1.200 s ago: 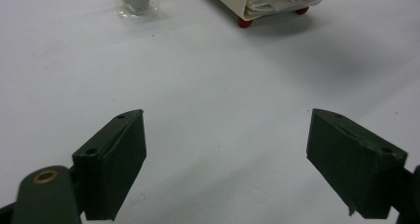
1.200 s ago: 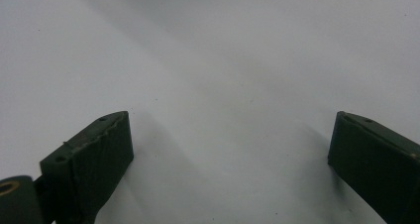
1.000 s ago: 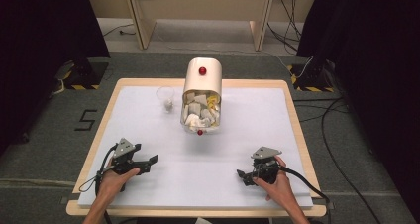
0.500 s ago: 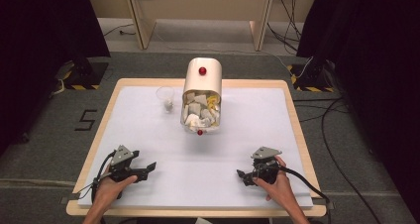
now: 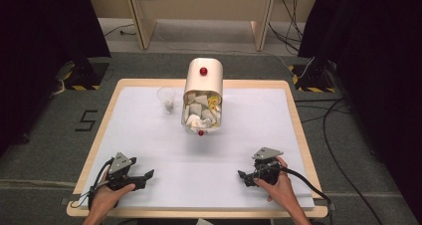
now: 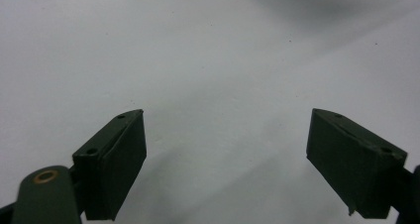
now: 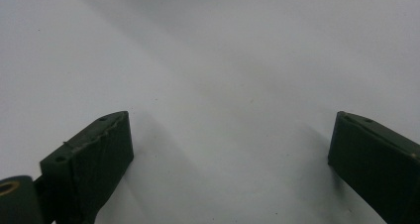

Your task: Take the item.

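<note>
I see the beige bin (image 5: 203,93) lying on its side at the far middle of the desk (image 5: 278,135), its long axis running front to back, its open mouth toward me and stuffed with crumpled white and yellow scraps (image 5: 200,114). Just left of it stands a clear cup (image 5: 166,98) holding a small wad. My left gripper (image 5: 147,175) and right gripper (image 5: 242,177) rest near the front edge, well apart from the bin, both with fingers (image 6: 111,162) spread wide over bare desk.

Both your tongs sit low near the front edge of the tabletop, jaws apart.

Your left hand (image 5: 102,197) holds the left tongs (image 5: 148,174) by the front-left corner, jaws spread wide over bare surface; your right hand (image 5: 276,187) holds the right tongs (image 5: 241,177) toward the front-right corner, equally wide. Each points inward.
</note>
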The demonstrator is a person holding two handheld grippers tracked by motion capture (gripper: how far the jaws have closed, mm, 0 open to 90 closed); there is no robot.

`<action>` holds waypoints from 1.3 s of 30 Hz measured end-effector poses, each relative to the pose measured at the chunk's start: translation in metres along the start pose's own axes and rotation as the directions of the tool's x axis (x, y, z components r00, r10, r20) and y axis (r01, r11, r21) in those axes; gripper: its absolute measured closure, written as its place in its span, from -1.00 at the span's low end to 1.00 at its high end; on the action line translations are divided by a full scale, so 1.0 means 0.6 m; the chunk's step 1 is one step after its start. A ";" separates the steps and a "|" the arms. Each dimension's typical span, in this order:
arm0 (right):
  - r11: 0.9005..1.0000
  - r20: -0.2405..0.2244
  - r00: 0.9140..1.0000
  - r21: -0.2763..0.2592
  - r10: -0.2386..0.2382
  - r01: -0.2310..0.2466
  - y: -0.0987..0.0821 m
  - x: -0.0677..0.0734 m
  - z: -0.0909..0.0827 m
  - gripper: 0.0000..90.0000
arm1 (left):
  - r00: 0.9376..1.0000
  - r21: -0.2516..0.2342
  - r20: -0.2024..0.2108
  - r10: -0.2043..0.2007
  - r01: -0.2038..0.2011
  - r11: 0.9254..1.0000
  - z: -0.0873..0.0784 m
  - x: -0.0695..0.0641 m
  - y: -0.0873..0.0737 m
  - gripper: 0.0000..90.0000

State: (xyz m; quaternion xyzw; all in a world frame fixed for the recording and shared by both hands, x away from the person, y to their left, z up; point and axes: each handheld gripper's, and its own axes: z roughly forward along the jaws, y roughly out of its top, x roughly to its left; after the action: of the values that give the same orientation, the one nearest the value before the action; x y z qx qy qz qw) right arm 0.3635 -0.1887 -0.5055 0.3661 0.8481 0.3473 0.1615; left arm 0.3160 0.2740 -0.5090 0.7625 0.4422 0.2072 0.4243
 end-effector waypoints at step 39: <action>1.000 0.004 1.000 -0.001 -0.002 0.002 0.000 0.001 -0.001 -0.90 | 0.997 -0.047 -0.076 -0.001 -0.002 0.999 -0.028 -0.030 -0.062 -0.67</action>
State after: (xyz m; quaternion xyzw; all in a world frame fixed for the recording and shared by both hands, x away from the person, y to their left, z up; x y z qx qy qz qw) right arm 0.3629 -0.1885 -0.5053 0.3658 0.8479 0.3470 0.1640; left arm 0.2765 0.2760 -0.5294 0.7441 0.4528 0.2463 0.4251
